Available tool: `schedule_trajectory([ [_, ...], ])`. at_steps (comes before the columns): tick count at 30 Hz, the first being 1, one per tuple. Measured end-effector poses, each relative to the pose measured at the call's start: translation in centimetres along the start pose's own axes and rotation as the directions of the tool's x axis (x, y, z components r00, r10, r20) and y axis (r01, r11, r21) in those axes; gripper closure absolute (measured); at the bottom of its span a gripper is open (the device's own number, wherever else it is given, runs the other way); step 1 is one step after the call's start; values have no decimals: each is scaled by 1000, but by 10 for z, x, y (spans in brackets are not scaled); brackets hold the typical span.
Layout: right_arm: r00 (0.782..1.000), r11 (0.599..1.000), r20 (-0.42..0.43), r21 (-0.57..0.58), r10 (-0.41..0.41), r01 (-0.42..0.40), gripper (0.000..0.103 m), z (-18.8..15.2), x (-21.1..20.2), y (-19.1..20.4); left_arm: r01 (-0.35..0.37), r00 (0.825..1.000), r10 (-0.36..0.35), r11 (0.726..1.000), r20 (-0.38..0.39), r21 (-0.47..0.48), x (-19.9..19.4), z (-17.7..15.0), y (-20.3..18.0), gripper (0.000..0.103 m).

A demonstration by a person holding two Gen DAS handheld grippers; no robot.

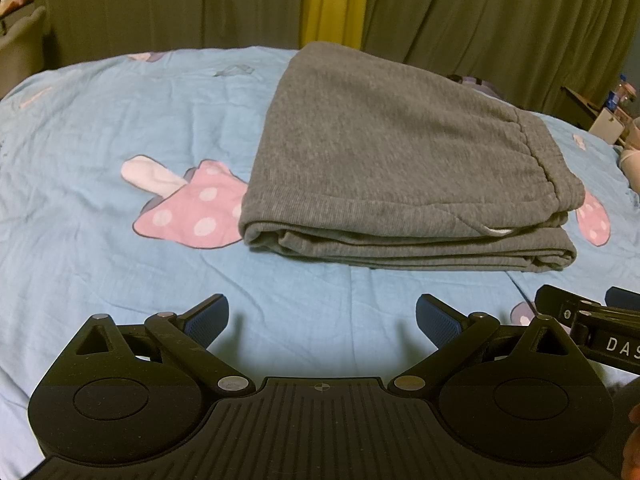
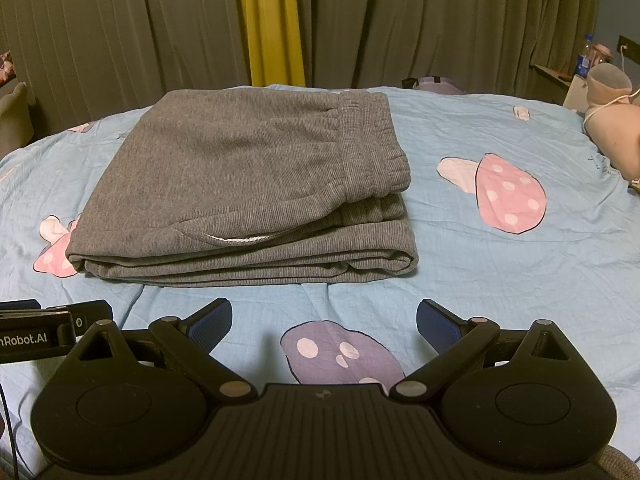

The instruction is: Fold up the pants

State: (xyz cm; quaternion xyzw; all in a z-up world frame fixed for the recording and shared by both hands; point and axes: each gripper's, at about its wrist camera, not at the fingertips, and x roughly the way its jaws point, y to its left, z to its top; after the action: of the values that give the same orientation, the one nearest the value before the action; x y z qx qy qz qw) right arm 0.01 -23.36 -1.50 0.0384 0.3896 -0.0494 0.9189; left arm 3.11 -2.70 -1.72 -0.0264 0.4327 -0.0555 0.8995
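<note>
Grey pants (image 1: pixel 384 160) lie folded into a thick, neat rectangular stack on a light blue bedsheet (image 1: pixel 100 240) printed with pink and purple mushrooms, in front of dark curtains (image 2: pixel 420 20) with one yellow panel. The left gripper (image 1: pixel 322 316) hovers low over the sheet just short of the stack's near edge, its two blue-padded fingers spread wide apart and holding nothing. The right gripper (image 2: pixel 324 320) sits beside it, likewise spread wide and empty, with the stack ahead and slightly to its left. The pants look like soft, ribbed knit sweatpants: limp, moderately light, not slippery and not fragile, likely to sag and unfold if lifted by one layer alone. Several folded layers show along the near edge, and a white drawstring (image 2: pixel 244 240) peeks out there. The gathered elastic waistband (image 2: pixel 372 148) runs along the stack's right side, facing right; the smooth folded side faces left. The stack's long axis appears to run from the near edge away toward the curtains, though the fisheye lens makes this uncertain. A good hold would pinch all layers together at the two near corners. The fold looks essentially complete.
</note>
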Motion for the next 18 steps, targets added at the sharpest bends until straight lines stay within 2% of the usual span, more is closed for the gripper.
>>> schedule_trajectory([
  [18,1000,1000,1,-6,-5,5,4,1,-1,1,4,1000,-4,1000,3,-9,-1,1,0,1],
])
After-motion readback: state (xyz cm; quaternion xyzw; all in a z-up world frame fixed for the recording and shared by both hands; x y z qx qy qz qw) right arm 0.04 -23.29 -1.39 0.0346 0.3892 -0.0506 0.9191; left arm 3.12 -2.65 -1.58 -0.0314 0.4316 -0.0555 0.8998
